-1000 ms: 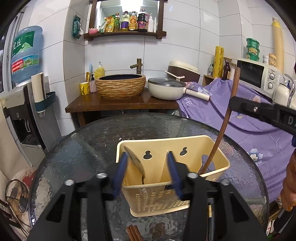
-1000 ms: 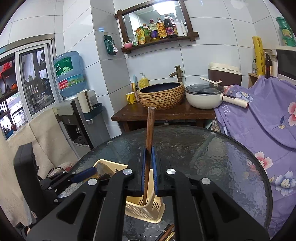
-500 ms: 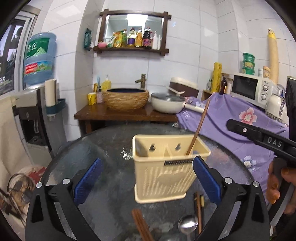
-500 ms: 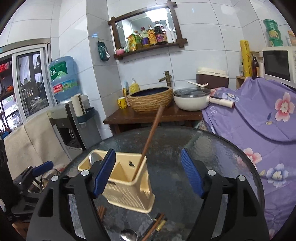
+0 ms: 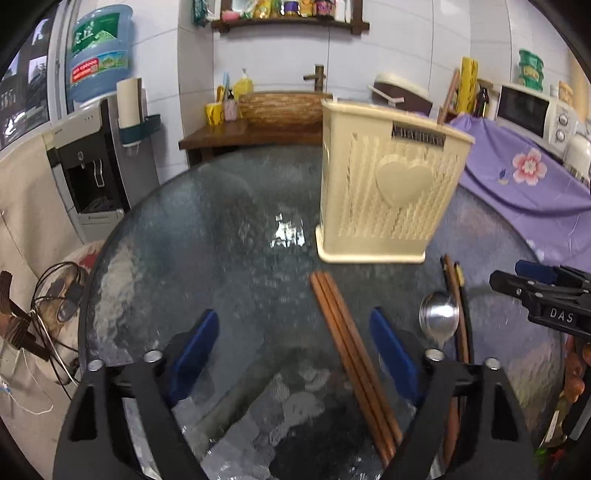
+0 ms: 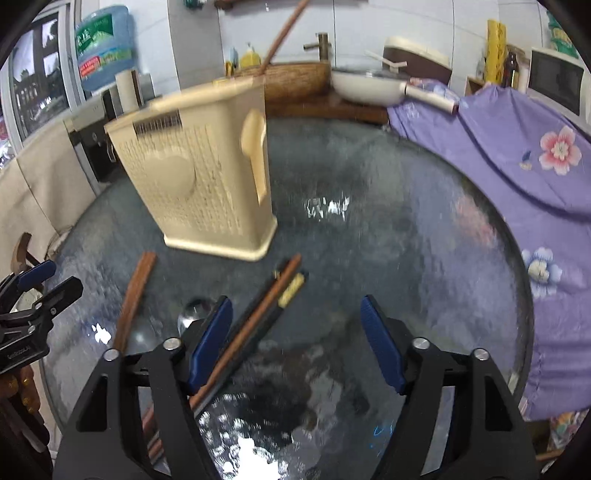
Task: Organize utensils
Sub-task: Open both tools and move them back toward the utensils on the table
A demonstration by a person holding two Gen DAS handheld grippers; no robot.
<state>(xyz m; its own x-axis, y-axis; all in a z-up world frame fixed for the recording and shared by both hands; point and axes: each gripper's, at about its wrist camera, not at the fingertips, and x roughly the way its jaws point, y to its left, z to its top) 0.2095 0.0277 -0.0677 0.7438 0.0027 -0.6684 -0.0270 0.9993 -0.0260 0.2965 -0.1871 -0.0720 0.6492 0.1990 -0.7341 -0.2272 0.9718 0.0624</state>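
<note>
Standing on the round glass bench [image 5: 221, 229], cream utensil holder [image 5: 388, 184], white-tiled kitchen, both tongs [image 5: 291, 343] [image 6: 295, 332] released, just narrowing, empty.

Glossy textured glass table [image 5: 229, 229], matt perforated plastic caddy [image 5: 388, 184], wooden chopsticks [image 5: 347, 343], shiny metal spoon [image 5: 439, 317]

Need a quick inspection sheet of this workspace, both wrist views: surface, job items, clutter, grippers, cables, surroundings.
Surface: round textured glass table, reflective.
Job's things: cream utensil holder upright, one brown chopstick sticking out of it. On the glass: brown chopstick pair, metal spoon, dark chopsticks.
Clutter: nothing seen on the table besides the utensils.
Grippers: left gripper open, over the brown pair; right gripper open, the dark chopsticks by one pad. Both jaws have just been closing; nothing gripped.
Cables: wire tangle beside the table.
Surroundings: water dispenser, basin, pan, microwave, purple floral cloth.
</note>
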